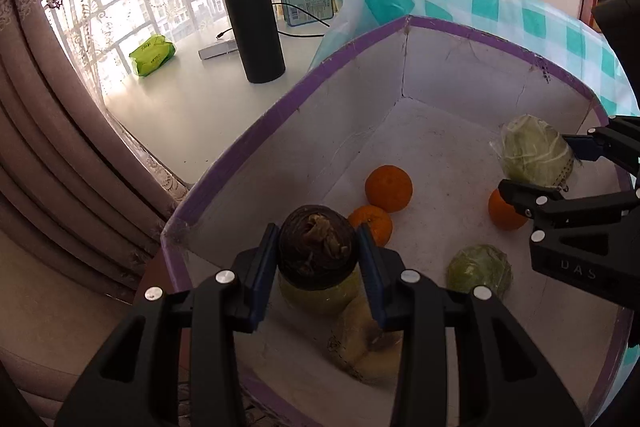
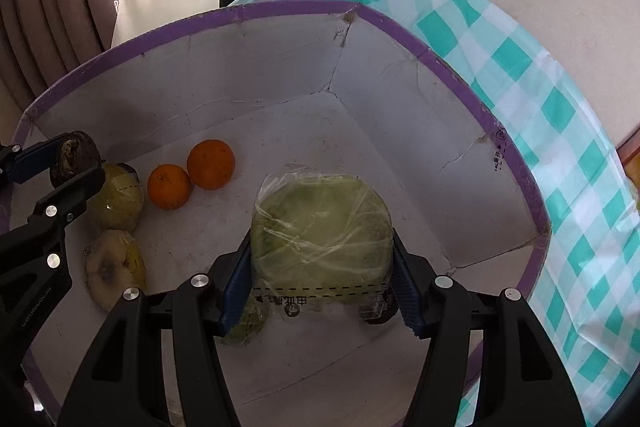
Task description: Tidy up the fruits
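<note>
My left gripper [image 1: 318, 233] is shut on a dark purple-brown fruit [image 1: 318, 251], held over the near corner of a white box with a purple rim [image 1: 280, 107]. My right gripper [image 2: 319, 243] is shut on a plastic-wrapped green fruit [image 2: 320, 207] above the box floor; the left wrist view shows that gripper [image 1: 536, 163] at the right. On the floor lie three oranges [image 1: 388, 187], a wrapped green fruit [image 1: 480, 269], a yellow-green fruit [image 2: 118, 203] and a browned yellow one [image 2: 114, 273].
The box stands on a teal-and-white checked cloth [image 1: 500, 11]. Beyond it on the pale tabletop are a black flask [image 1: 250, 15], a green packet [image 1: 153, 55], a blue tin [image 1: 307, 2] and a cable. Curtains hang at the left.
</note>
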Available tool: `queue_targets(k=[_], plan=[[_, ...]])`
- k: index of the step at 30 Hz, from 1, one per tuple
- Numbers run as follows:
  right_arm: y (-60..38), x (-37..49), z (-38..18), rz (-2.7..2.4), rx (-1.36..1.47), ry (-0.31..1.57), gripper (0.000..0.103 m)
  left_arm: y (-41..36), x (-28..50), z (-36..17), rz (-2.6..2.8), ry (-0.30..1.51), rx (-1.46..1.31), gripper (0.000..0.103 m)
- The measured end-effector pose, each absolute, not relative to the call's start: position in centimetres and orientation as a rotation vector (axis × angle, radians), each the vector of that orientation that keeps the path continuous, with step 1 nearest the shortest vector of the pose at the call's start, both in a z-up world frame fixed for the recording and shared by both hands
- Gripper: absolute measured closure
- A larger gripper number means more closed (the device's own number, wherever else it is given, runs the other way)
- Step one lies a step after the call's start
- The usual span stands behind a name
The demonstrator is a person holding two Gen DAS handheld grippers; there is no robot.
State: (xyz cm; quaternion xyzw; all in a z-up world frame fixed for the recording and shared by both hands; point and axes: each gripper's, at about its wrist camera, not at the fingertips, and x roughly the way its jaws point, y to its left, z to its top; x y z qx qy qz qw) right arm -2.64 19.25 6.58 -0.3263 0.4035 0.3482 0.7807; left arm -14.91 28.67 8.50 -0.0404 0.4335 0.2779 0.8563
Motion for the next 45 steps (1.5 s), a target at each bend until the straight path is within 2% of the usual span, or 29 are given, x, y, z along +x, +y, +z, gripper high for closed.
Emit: queue_targets(k=[3,8,10,12,13,15,17,24,26,30,34,39,45], plan=[[19.8,-2.3,5.8,0.719,-0.805,0.893,0.043,28.5,-14.5,8.2,0.576,0.951,-0.069,0.063],[19.4,-1.1,4.9,0.723,-0.797,0.965,0.043,28.1,-14.4,8.4,0.556,0.954,-0.059,0.063],[19.1,-0.9,4.7,0.721,-0.784,0.973,0.043,28.0,-14.4,8.8,0.554,0.938,-0.056,0.059],[18.9,-0.7,4.9,0.723,-0.763,0.977,0.039,27.9,-14.1,9.1,0.549,0.931,-0.066,0.045],[18.9,-0.7,5.0,0.720,-0.765,0.967,0.033,27.8,-14.1,9.2,0.543,0.926,-0.072,0.033],[19.0,-1.0,5.2,0.721,-0.782,0.957,0.025,27.5,-13.8,9.6,0.523,0.911,-0.075,0.031],[19.0,-1.0,5.3,0.710,-0.808,0.951,0.016,27.4,-13.3,9.7,0.523,0.914,-0.079,0.021],[18.4,0.0,5.2,0.687,-0.780,0.995,0.015,29.5,-13.5,10.5,0.498,0.908,-0.226,0.011],[18.3,0.3,5.0,0.677,-0.776,1.017,0.015,29.8,-13.8,11.3,0.487,0.872,-0.252,0.001],[17.6,0.2,5.4,0.702,-0.738,1.019,0.015,29.9,-14.4,12.8,0.446,0.783,-0.313,0.002],[17.0,-0.9,5.9,0.743,-0.710,1.009,0.015,28.5,-14.2,14.2,0.512,0.748,-0.227,0.002],[16.8,-2.1,6.4,0.750,-0.716,0.991,0.015,27.4,-12.4,13.4,0.568,0.884,-0.170,0.002],[16.2,-2.6,7.3,0.742,-0.694,0.980,0.015,27.9,-11.0,10.1,0.612,1.068,-0.183,0.002]])
